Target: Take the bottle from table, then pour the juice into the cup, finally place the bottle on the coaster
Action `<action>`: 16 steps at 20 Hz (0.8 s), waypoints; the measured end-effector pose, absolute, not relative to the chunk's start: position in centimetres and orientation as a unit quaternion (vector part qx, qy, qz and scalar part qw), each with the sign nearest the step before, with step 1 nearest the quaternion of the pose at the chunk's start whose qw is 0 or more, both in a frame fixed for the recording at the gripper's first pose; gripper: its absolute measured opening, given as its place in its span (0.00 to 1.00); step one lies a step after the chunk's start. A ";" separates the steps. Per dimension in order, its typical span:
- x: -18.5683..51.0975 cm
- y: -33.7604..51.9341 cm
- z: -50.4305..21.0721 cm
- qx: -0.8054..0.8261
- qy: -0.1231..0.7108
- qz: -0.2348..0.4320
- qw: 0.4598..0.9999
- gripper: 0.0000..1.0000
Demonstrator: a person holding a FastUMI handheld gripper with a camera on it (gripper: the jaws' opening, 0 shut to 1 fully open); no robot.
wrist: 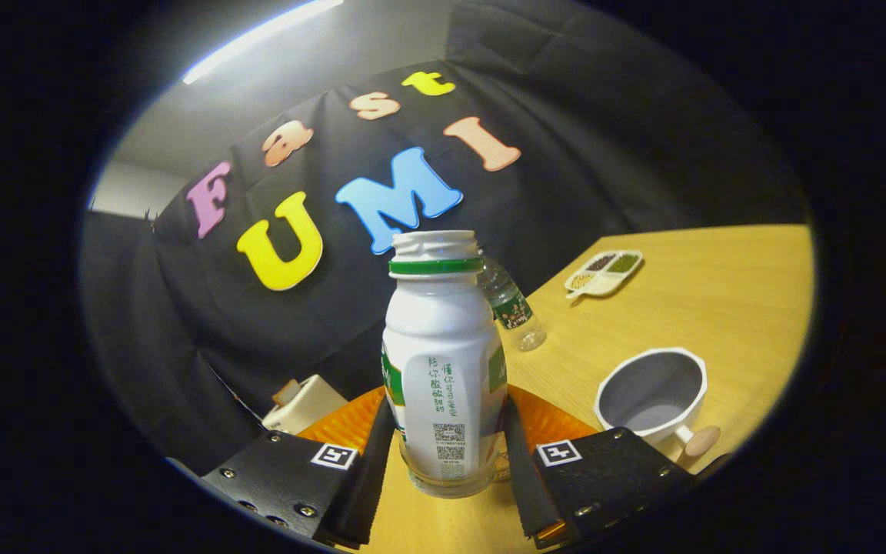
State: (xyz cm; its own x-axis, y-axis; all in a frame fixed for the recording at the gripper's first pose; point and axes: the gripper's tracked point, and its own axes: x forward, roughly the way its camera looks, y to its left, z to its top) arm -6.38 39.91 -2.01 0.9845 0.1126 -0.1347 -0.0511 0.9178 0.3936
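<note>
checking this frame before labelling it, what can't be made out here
- Gripper view: whether the white bottle holds juice; its wall is opaque.
- Whether both fingers of the tongs press the bottle; contact is unclear.
- The orange coaster: mostly hidden behind bottle and fingers.
- The clear bottle: its top is hidden behind the white bottle.
- The divided tray: contents too small to identify.
- The cup: its bottom is too shaded to tell whether it is empty.

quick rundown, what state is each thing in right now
bottle: upright, cap off, between the fingers
gripper: both fingers pressed on the bottle's sides
cup: upright, looks empty
coaster: flat behind the bottle
clear bottle: standing beyond
divided dish: filled compartments
</note>
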 end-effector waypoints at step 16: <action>-1.7 44.0 -7.5 -0.046 0.092 0.070 0.992 0.70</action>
